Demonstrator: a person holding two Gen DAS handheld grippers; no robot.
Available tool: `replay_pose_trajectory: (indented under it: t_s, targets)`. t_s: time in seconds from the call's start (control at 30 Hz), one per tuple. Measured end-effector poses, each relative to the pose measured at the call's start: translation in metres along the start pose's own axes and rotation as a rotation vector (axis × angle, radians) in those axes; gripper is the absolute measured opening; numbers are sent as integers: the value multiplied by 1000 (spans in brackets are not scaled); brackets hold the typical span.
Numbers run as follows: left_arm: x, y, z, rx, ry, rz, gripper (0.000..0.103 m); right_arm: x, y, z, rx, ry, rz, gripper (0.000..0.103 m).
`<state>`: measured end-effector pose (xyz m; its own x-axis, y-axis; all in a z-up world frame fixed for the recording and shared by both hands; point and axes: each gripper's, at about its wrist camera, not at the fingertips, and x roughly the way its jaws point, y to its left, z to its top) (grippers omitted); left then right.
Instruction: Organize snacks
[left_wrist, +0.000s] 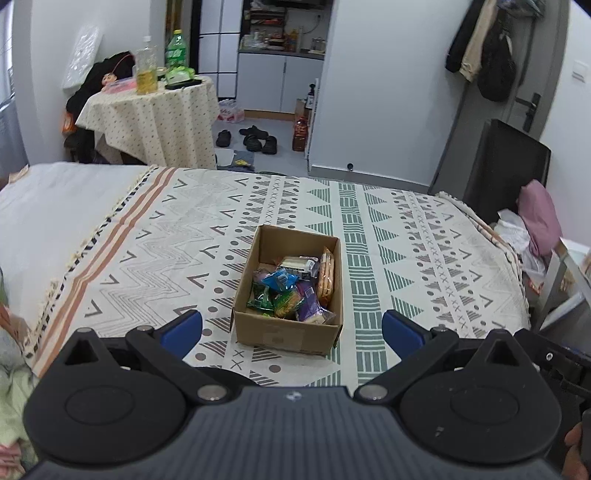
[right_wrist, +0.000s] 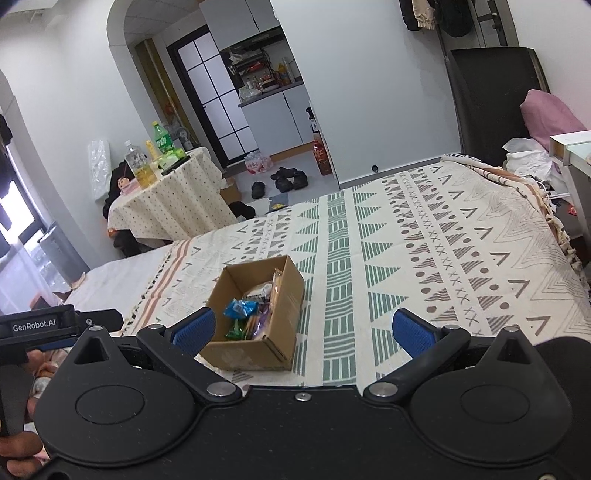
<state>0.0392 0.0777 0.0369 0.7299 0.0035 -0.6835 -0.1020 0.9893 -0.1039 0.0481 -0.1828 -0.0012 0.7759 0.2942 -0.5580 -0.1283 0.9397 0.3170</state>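
Observation:
An open cardboard box (left_wrist: 286, 334) stands on the patterned bedspread (left_wrist: 406, 240). Inside lie several snack packets (left_wrist: 291, 286): blue, green, purple, white, and an orange cracker pack against the right wall. My left gripper (left_wrist: 291, 328) is open and empty, held back from the box's near side. In the right wrist view the box (right_wrist: 255, 350) sits left of centre with the snacks (right_wrist: 251, 310) inside. My right gripper (right_wrist: 303, 328) is open and empty, its left finger (right_wrist: 194, 328) in front of the box's left side.
Beyond the bed stands a round table (left_wrist: 155, 107) with bottles. Shoes (left_wrist: 258, 138) lie on the floor. A black chair (left_wrist: 506, 166) and pink cloth (left_wrist: 539, 218) are at the right. The left gripper's body (right_wrist: 37, 326) shows at the right view's left edge.

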Motion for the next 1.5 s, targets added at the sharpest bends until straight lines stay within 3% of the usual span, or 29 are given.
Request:
replay_pose_trajectory:
  t_s: [0.53, 1.5]
  targets:
    - [3, 1, -16, 48, 23, 2, 103, -14, 5, -11, -41, -6, -23, 103]
    - [0, -4, -16, 81, 27, 4, 103, -10, 8, -14, -68, 9, -28, 103]
